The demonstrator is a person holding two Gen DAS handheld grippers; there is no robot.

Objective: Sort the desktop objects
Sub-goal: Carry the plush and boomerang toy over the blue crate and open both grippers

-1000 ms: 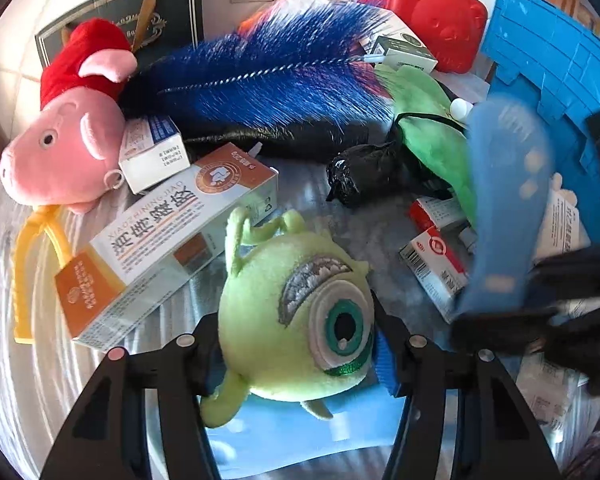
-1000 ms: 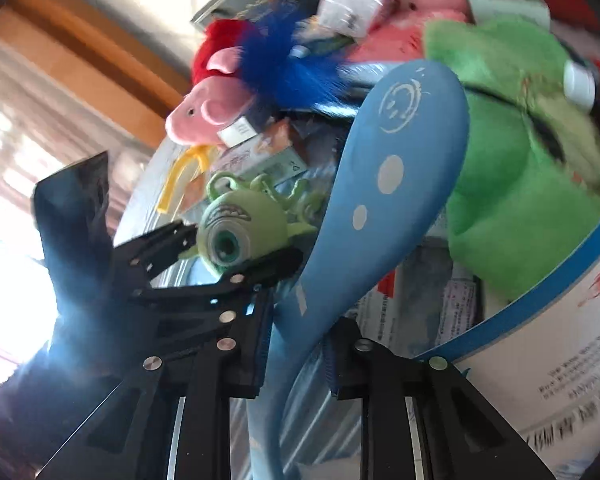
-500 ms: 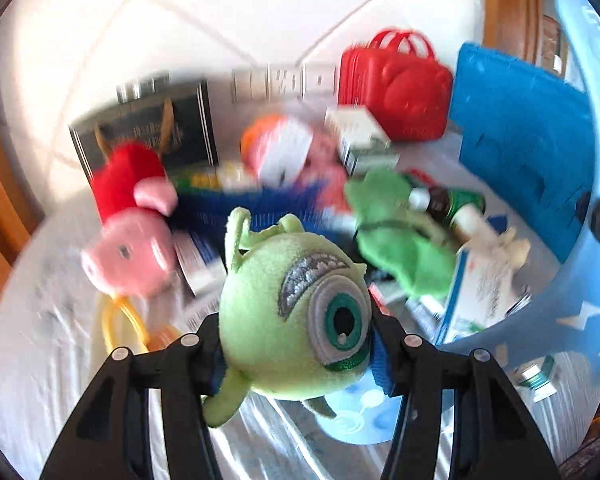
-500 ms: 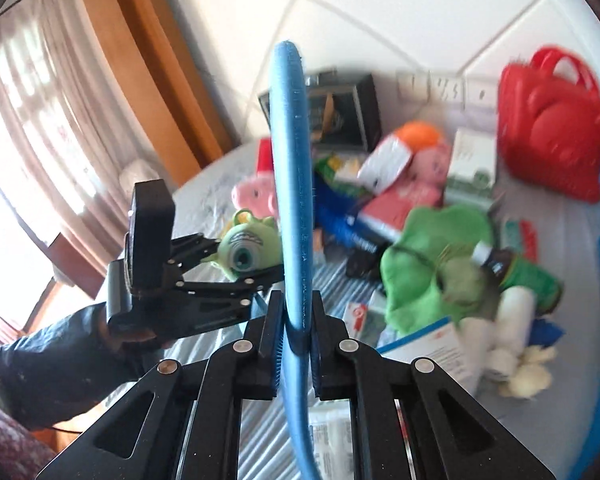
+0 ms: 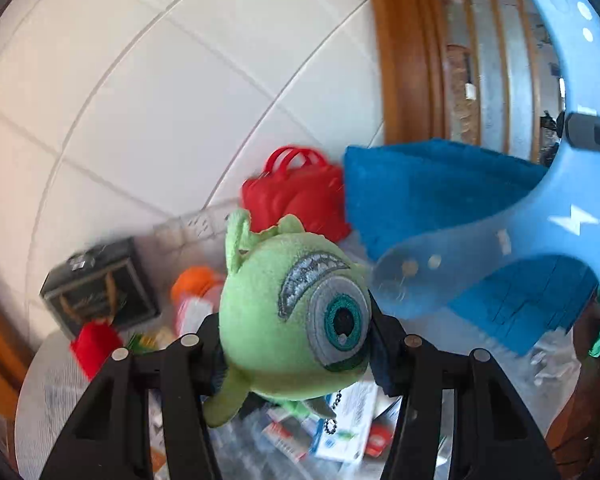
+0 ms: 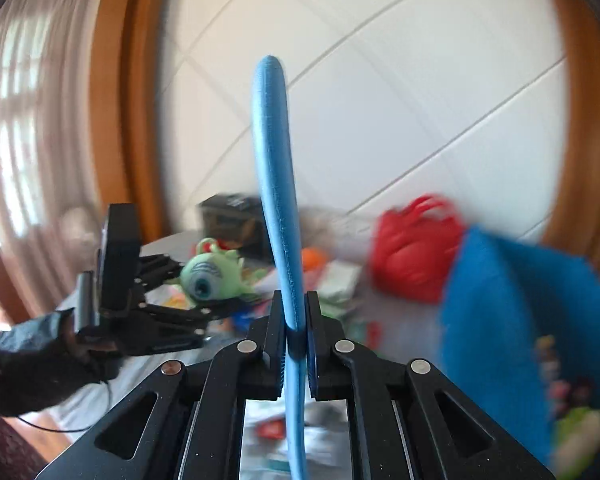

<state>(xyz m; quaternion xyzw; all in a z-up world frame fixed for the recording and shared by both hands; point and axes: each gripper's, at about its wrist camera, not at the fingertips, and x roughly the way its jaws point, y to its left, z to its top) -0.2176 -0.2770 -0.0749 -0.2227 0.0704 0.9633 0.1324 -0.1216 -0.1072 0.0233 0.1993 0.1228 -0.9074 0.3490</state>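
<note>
Clutter is lying blurred across the table (image 5: 52, 396) below us while both of our grippers are hanging above it, each with a load. Our left gripper (image 5: 296, 344) is standing about half open, and its pads are pressing the sides of a green one-eyed plush toy (image 5: 296, 320), which is filling the gap and facing the camera; a small ball chain (image 5: 331, 420) is dangling beneath it. In the right wrist view we are seeing that same left gripper (image 6: 204, 292) out to the left, gripped by a hand in a dark glove (image 6: 80, 344), the plush toy (image 6: 210, 276) sitting clear of the tabletop. Our right gripper (image 6: 294, 332) is squeezing down almost fully on a thin blue flexible strip (image 6: 274, 184) (printed with pale dots and a lightning mark), which is standing upright, edge-on to the camera. Behind, a red handbag-shaped case (image 5: 296, 200) is resting against the tiled wall (image 5: 160, 100), and a blue crate (image 5: 440, 196) is standing just beside it.
</note>
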